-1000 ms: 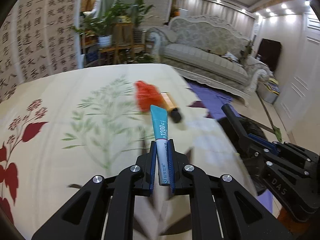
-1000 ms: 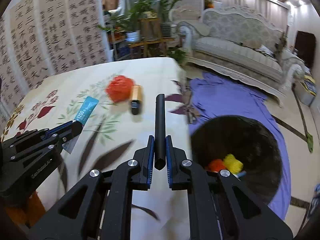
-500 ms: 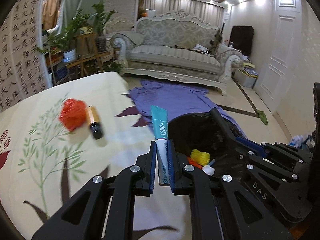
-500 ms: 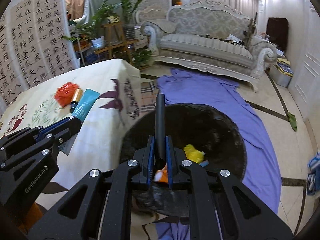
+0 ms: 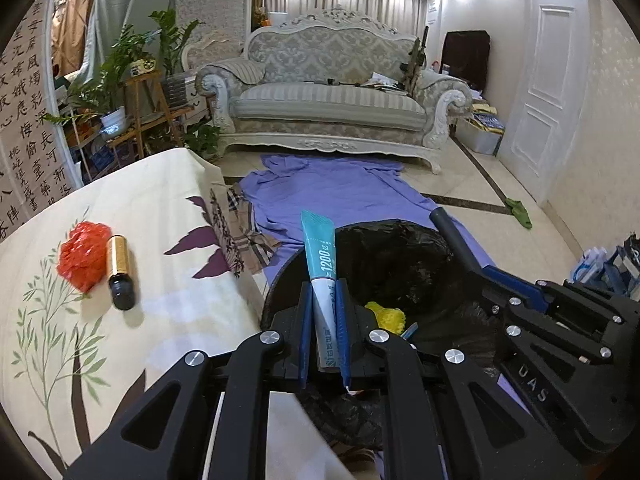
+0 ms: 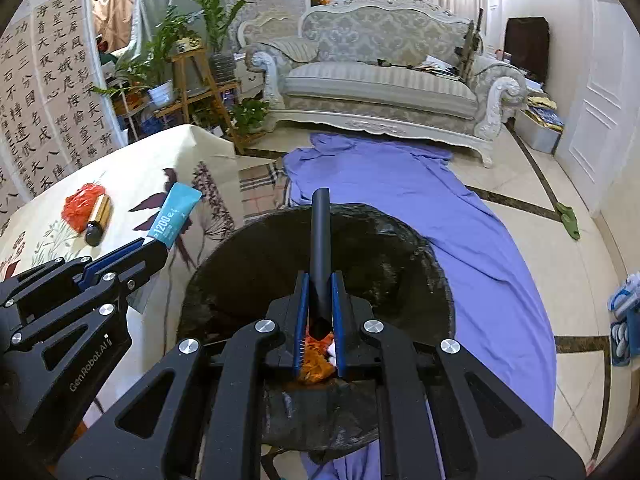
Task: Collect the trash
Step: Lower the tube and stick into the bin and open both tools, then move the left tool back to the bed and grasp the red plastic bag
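Two pieces of trash are held over the black-lined bin [image 6: 400,248]: the left gripper [image 5: 323,320] pinches a teal tube [image 5: 322,256] near its cap end, the right gripper [image 6: 319,312] clamps a black cylinder [image 6: 320,240]. Likely the tube is light and squashy (best gripped low, as here), the cylinder stiff and smooth. A red crumpled wrapper [image 5: 82,254] and gold-black bottle [image 5: 119,276] lie touching on the floral tablecloth [image 5: 160,320], beside the bin, in a living room with a sofa [image 5: 332,96] and a purple sheet [image 6: 400,184] on the floor.
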`<state>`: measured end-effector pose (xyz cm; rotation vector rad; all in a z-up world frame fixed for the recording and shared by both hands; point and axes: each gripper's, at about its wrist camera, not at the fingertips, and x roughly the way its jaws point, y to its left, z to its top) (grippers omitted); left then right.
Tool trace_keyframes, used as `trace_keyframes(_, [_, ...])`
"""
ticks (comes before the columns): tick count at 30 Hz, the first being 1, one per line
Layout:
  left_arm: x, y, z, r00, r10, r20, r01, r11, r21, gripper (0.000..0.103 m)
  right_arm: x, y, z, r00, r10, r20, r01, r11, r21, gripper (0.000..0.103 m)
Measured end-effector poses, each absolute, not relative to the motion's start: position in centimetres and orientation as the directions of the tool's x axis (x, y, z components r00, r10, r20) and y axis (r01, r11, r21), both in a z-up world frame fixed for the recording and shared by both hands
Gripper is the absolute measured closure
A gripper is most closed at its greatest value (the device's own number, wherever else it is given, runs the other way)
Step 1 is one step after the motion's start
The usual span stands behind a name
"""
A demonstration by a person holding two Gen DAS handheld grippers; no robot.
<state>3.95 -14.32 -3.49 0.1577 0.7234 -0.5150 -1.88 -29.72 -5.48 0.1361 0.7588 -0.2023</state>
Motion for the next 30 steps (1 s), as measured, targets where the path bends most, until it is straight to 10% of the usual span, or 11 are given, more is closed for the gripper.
trace_keyframes(16, [4.1, -14.2, -3.9, 0.638, -0.376, -0.671, 0.466, 0.883, -0.052, 0.046, -2.1, -31.6, -5.9, 0.700, -0.153, -0.698, 0.279, 0.958, 0.069, 0.073])
trace_keyframes(30, [4.9, -9.5, -2.7, 0.680, -0.302, -0.668, 0.356, 0.932, -0.059, 0.037, -0.5, -28.2, -4.7, 0.719, -0.094, -0.689, 0.208, 0.975, 0.084, 0.064])
